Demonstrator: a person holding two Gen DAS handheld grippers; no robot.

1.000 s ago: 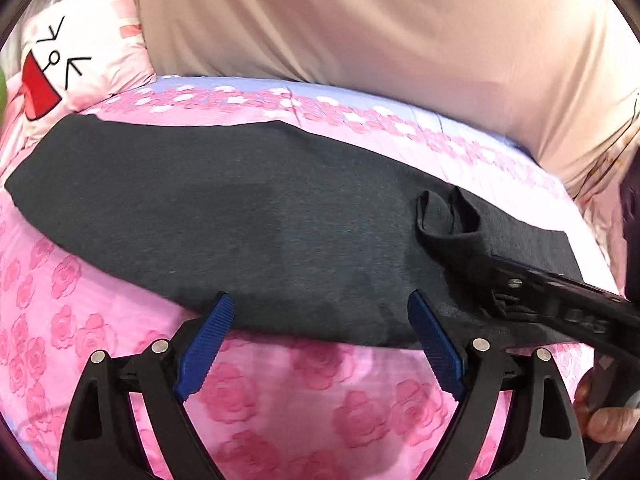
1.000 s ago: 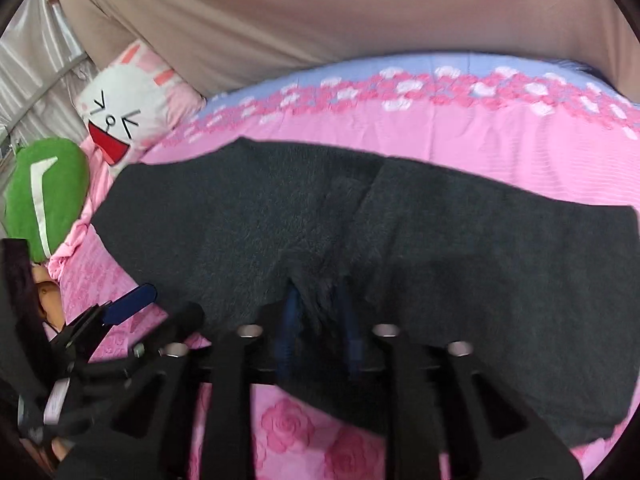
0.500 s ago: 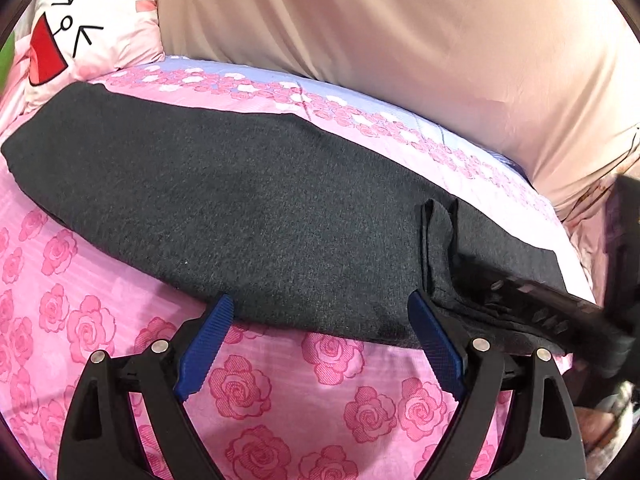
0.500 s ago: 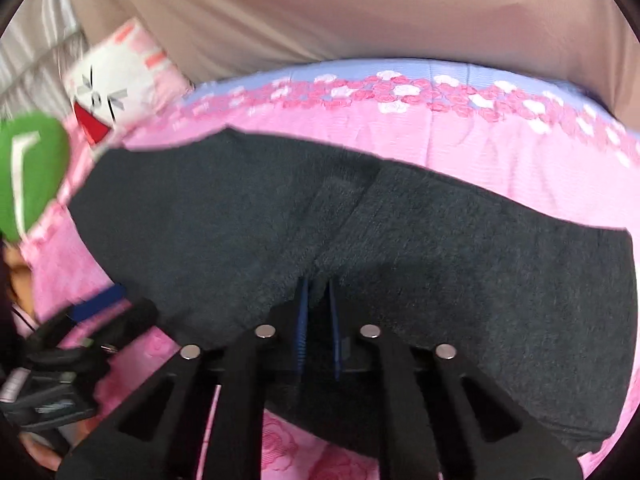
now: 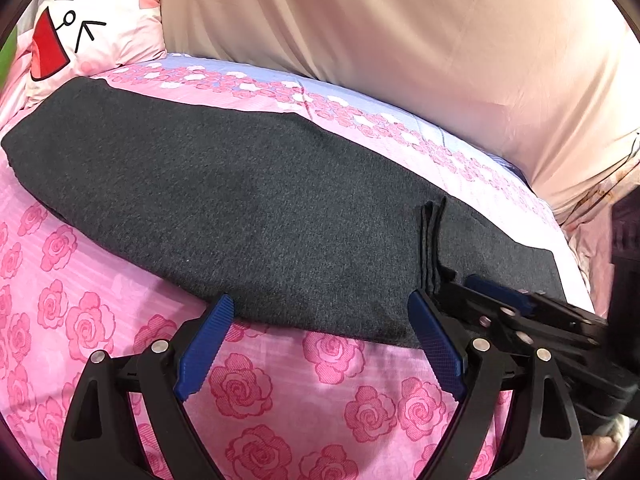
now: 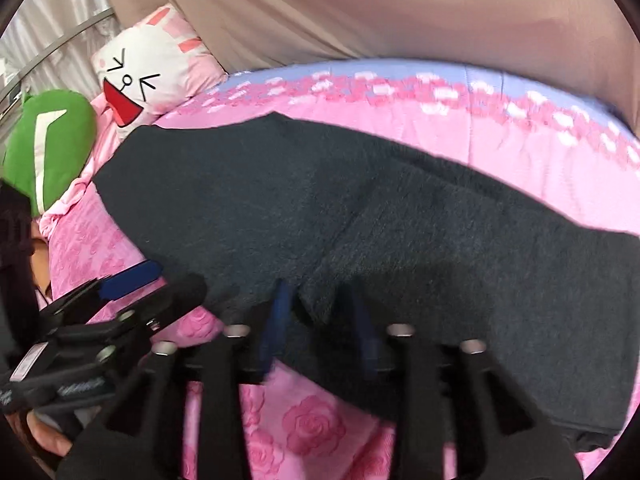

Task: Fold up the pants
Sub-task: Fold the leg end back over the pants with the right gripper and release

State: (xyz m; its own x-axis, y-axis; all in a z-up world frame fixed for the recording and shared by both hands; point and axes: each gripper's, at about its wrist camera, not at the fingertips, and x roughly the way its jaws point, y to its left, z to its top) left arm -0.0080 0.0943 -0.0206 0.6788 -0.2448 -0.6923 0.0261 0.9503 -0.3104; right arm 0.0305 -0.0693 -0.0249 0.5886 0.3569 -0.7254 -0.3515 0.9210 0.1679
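Dark grey pants (image 5: 260,208) lie stretched across the pink rose bedsheet (image 5: 280,380). My left gripper (image 5: 320,304) stands open at their near edge, its blue pads wide apart with nothing pinched. The right wrist view shows this gripper (image 6: 156,286) low at the left. My right gripper (image 6: 320,320) sits over the pants (image 6: 400,220) with its jaws opening. A slack corner of folded cloth lies between the pads, which do not press it. In the left wrist view the right gripper (image 5: 472,290) comes in from the right, just under a narrow ridge of cloth (image 5: 432,240).
A white and pink cartoon pillow (image 6: 144,80) and a green cushion (image 6: 48,144) lie past the left end of the pants. A beige drape (image 5: 400,60) hangs behind the bed. A person's hand (image 6: 44,436) holds the left gripper at the lower left.
My right gripper closed on a raised pinch of cloth half a second ago and now has its pads apart. The bunch has sunk into a low ridge. The left gripper stayed open.
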